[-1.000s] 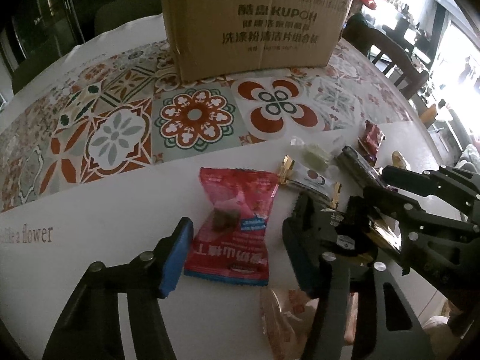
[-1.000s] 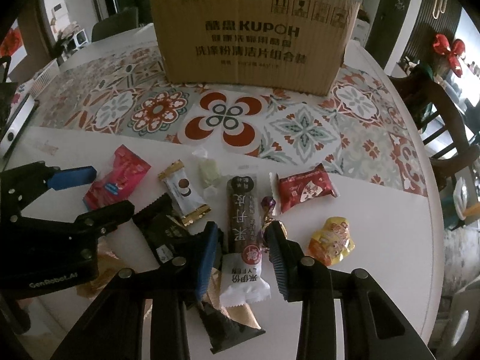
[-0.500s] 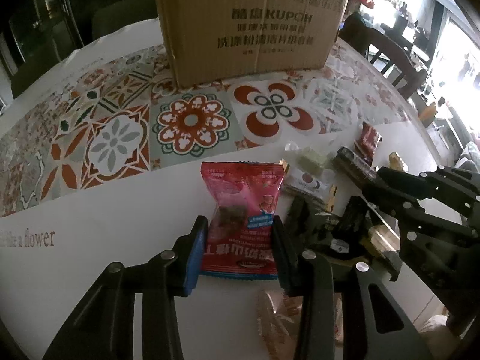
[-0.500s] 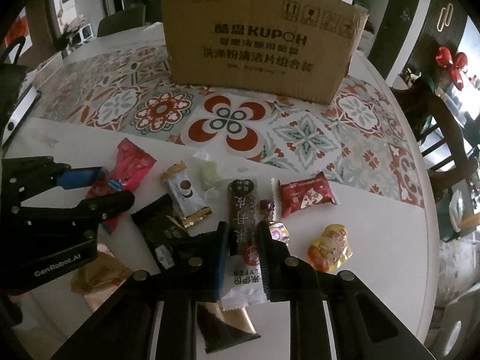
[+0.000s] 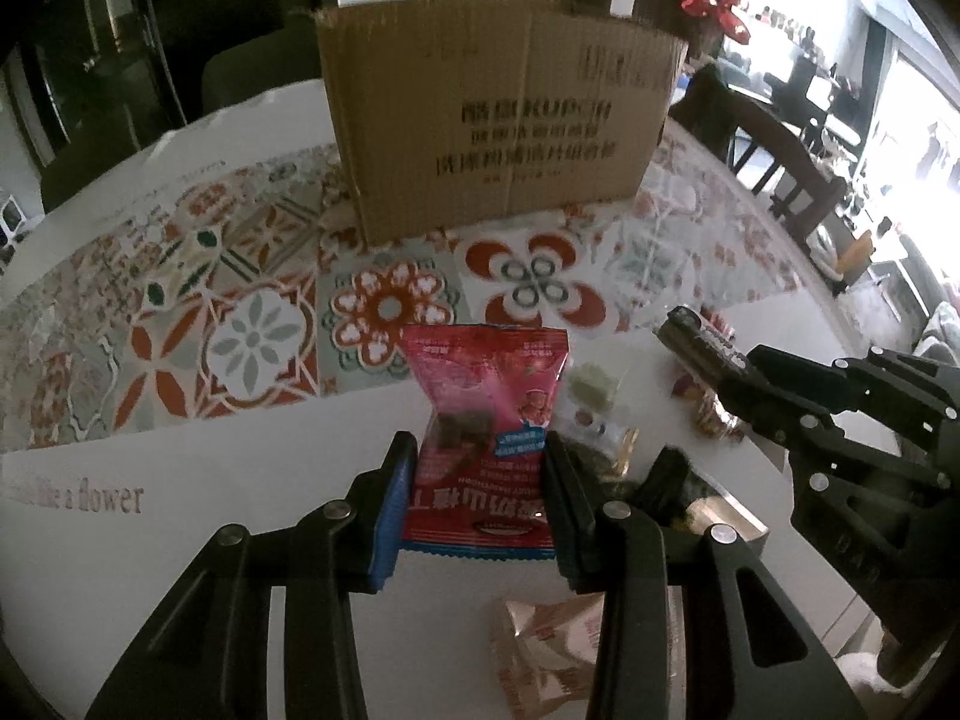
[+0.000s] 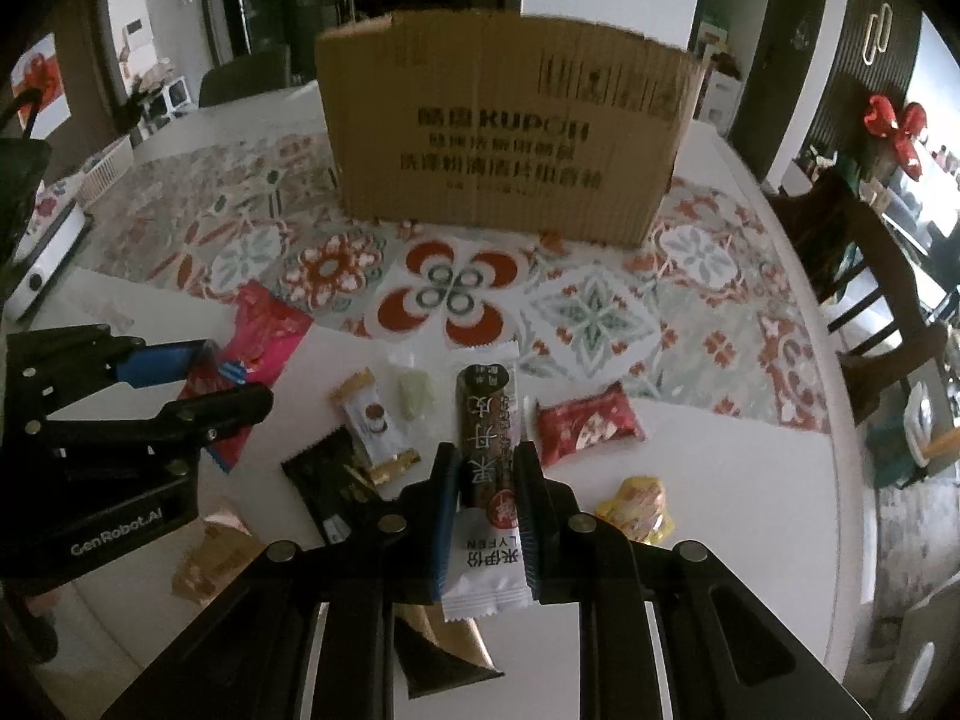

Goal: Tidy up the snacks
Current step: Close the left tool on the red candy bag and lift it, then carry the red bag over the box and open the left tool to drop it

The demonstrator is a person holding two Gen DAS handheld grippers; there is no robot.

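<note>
My left gripper (image 5: pixel 477 468) is shut on a red-pink snack packet (image 5: pixel 489 402) and holds it off the table; it also shows in the right wrist view (image 6: pixel 258 360). My right gripper (image 6: pixel 485 480) is shut on a long brown-and-white snack bar (image 6: pixel 487 444), lifted above the table; the bar's end shows in the left wrist view (image 5: pixel 696 339). A brown cardboard box (image 6: pixel 498 144) stands open-topped at the back of the table, also seen in the left wrist view (image 5: pixel 498 120).
Loose snacks lie on the white table (image 6: pixel 750 480): a white-and-gold packet (image 6: pixel 375 420), a pale green candy (image 6: pixel 417 396), a red packet (image 6: pixel 588 426), a yellow jelly (image 6: pixel 636 507), a black packet (image 6: pixel 330 480), a tan packet (image 5: pixel 552 642). A wooden chair (image 6: pixel 870 276) stands right.
Both grippers closed on their snacks and lifted them off the table toward the box. The left was open a second ago, and the right was wider around the bar.
</note>
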